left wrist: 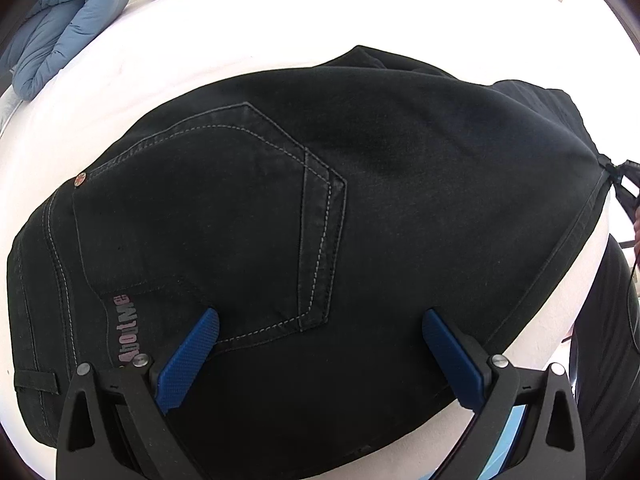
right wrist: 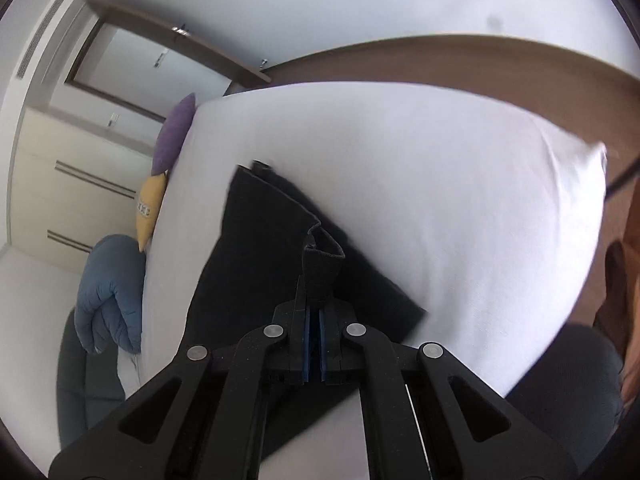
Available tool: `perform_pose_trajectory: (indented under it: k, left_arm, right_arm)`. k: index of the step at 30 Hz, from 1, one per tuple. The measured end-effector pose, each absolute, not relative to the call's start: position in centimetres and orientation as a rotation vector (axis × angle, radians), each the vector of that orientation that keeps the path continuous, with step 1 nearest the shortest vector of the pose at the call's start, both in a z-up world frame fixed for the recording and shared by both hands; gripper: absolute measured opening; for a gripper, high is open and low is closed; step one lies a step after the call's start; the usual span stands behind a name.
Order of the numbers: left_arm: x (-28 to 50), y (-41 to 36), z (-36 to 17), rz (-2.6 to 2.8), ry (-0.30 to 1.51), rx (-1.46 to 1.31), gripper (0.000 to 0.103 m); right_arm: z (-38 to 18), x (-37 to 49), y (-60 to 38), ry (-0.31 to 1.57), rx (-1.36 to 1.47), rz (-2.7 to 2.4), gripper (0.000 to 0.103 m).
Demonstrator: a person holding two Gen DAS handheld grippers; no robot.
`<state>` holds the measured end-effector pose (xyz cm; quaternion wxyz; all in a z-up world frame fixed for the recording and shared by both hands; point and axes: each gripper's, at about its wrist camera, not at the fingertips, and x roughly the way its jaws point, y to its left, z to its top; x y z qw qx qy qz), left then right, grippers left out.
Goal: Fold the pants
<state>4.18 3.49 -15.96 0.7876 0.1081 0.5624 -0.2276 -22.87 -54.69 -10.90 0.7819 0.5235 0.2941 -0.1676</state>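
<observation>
on white bed (left wrist: 280, 20), black pants (left wrist: 280, 220), right tongs (right wrist: 314, 308) pinching hem, left tongs (left wrist: 320, 320) spread

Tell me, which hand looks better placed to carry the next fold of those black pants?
Probably the right. The right gripper is shut on a bunched bit of the black pants, while the left gripper is open over the back pocket, holding nothing.

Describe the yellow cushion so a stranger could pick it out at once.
Start at the white bed and follow its far edge to the soft things piled beside it. The yellow cushion sits between a purple cushion and a rolled blue quilt. It is the only yellow one, with a patterned band across it.
</observation>
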Motion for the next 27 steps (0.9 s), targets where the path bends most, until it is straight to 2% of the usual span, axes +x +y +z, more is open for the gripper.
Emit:
perform_pose_trajectory:
  k: [6, 11, 15, 18, 20, 27]
  left_arm:
    - [4.8, 2.4, -15.8, -0.479, 1.221, 0.238, 0.103]
    - [4.6, 0.7, -15.5, -0.478, 1.214, 0.243, 0.103]
    - [4.1, 0.7, -15.0, -0.480, 1.215, 0.244, 0.103]
    - [4.1, 1.0, -15.3, -0.480, 1.206, 0.244, 0.103]
    - [4.0, 1.0, -15.2, -0.482, 1.208, 0.243, 0.103]
    - [4.3, 1.1, -15.3, -0.479, 1.206, 0.240, 0.103]
  right_arm:
    - [-8.1, -22.4, -53.4, 0.624, 1.117, -0.350, 0.002]
    - [-2.3, -22.9, -52.0, 0.595, 0.970, -0.318, 0.002]
    - [-3.4, -22.9, -51.5, 0.628, 1.011, -0.356, 0.002]
    - [-6.7, -22.3, -52.0, 0.701, 1.033, -0.411, 0.002]
    - [-8.6, -23.1, -52.5, 0.682, 1.131, -0.407, 0.002]
    - [-9.7, -24.0, -53.2, 0.650, 1.199, -0.380, 0.003]
